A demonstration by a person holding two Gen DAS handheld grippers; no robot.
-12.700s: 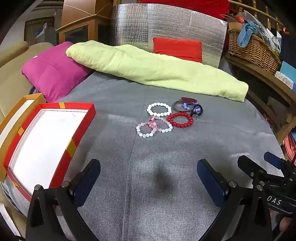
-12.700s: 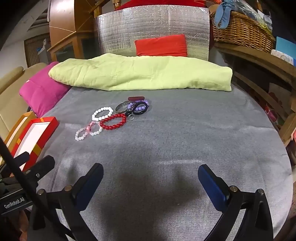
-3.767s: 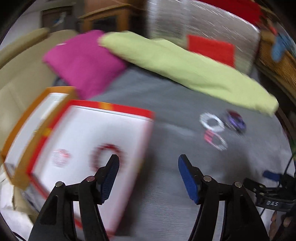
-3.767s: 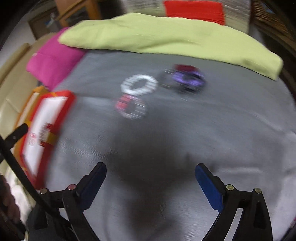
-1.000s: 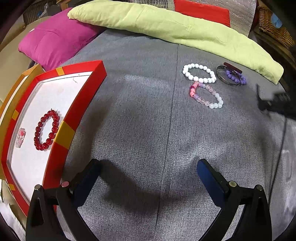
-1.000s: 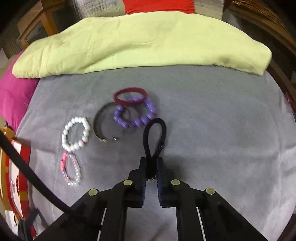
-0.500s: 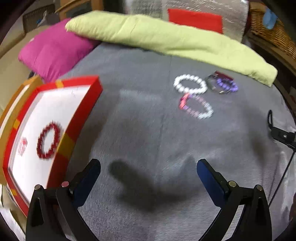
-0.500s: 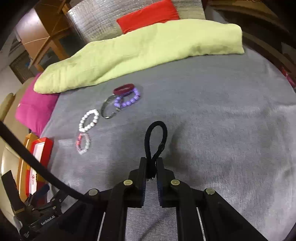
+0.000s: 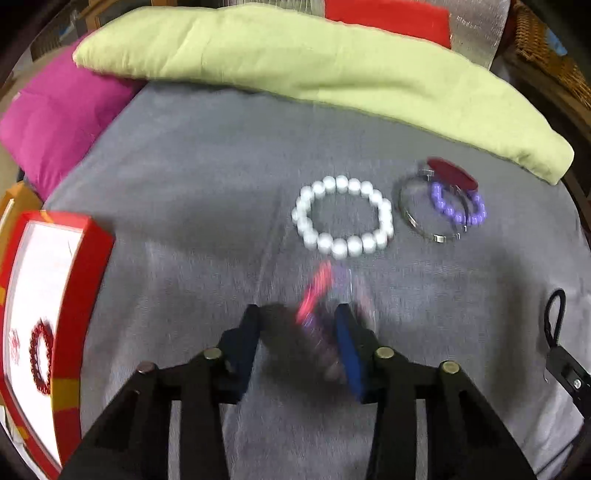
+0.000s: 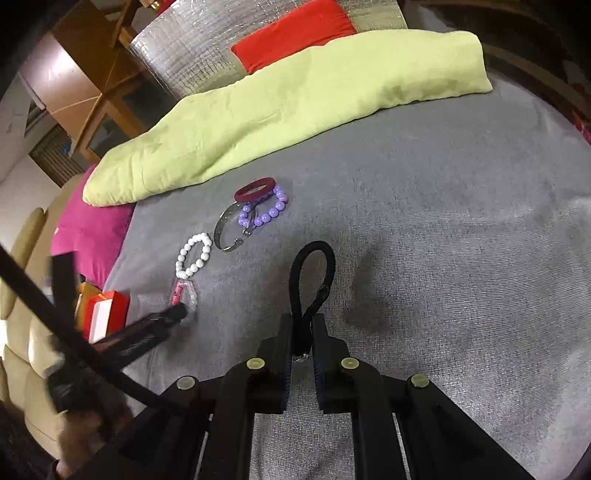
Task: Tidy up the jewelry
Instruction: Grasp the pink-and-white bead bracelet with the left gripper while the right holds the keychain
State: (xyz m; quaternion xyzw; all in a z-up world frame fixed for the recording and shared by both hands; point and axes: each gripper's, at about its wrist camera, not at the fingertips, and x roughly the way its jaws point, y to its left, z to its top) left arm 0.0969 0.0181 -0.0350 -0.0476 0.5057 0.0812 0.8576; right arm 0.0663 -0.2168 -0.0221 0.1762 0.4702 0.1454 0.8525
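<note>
My left gripper [image 9: 295, 332] is down on the grey cloth, its jaws partly closed around the blurred pink and clear bead bracelet [image 9: 317, 295]; it also shows in the right wrist view [image 10: 183, 293]. My right gripper [image 10: 303, 332] is shut on a black cord loop [image 10: 310, 273] and holds it above the cloth. A white bead bracelet [image 9: 341, 218], a silver bangle [image 9: 424, 218], a purple bead bracelet [image 9: 458, 206] and a dark red band [image 9: 452, 175] lie beyond. A red bead bracelet [image 9: 40, 354] lies in the red-rimmed box [image 9: 85, 280].
A long light green cushion [image 9: 314, 62] runs across the back of the grey cloth [image 9: 184, 184]. A magenta pillow [image 9: 55, 114] lies at the left. A red pillow [image 10: 295, 33] leans on a silver panel behind.
My left gripper has moved forward to the pink and clear bracelet and narrowed its jaws around it. My right gripper stays shut on the black loop and has swung a little.
</note>
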